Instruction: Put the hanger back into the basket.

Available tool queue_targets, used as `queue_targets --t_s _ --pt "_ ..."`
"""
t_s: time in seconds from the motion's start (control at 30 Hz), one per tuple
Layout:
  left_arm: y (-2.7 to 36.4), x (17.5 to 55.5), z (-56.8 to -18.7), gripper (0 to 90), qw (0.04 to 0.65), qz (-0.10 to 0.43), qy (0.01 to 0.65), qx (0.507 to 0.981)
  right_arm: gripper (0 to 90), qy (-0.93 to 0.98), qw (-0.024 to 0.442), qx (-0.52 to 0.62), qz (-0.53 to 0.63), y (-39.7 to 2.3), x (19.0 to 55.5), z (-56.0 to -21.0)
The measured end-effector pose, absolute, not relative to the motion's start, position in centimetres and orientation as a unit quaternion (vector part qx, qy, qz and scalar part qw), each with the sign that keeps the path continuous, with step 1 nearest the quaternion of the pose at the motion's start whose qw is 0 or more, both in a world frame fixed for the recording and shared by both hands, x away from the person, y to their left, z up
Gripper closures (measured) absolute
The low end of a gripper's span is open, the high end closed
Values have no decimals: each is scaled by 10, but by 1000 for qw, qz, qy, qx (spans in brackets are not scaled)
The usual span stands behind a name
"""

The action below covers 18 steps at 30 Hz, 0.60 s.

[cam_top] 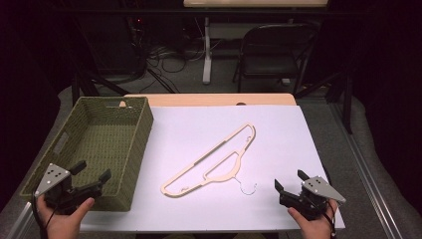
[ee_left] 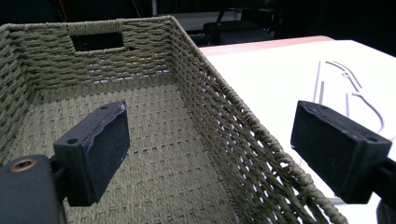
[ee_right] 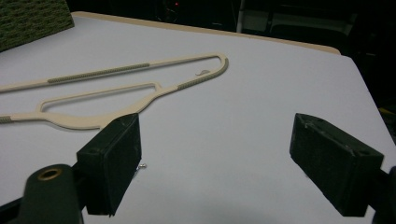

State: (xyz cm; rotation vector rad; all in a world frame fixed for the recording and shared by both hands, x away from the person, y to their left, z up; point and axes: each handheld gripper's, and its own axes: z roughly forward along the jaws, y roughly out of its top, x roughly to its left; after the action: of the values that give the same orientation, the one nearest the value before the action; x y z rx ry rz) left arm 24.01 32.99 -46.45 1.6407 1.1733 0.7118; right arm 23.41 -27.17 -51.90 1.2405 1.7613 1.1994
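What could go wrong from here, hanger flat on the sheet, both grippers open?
The hanger lies flat on the white sheet, so the open right gripper may skid off it or scrape the sheet. Its wire hook points toward that gripper and could snag a jaw. The open left gripper straddles the basket wall and may bump it.

The worktop (cam_top: pixel 278 124) is covered in white, with a strip of pale wood along its far edge. Beyond that edge stand a dark folding chair (cam_top: pixel 271 55) and a white table leg (cam_top: pixel 206 50), with cables (cam_top: pixel 169 59) tangled on the grey floor (cam_top: pixel 194 79). The surrounding room is dark.
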Motion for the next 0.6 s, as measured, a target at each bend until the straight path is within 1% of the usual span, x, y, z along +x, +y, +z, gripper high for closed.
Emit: queue_targets --t_s 0.17,0.37,0.53,0.6 --pt "327 241 -463 98 480 281 480 679 167 674 329 477 459 -271 235 -520" --pt "320 244 -462 12 475 266 482 687 169 675 329 477 457 -271 235 -520" --pt "309 247 -458 15 469 253 474 701 174 674 329 477 458 -271 234 -520" --pt "307 247 -457 32 466 253 473 704 174 675 328 477 458 -271 234 -520"
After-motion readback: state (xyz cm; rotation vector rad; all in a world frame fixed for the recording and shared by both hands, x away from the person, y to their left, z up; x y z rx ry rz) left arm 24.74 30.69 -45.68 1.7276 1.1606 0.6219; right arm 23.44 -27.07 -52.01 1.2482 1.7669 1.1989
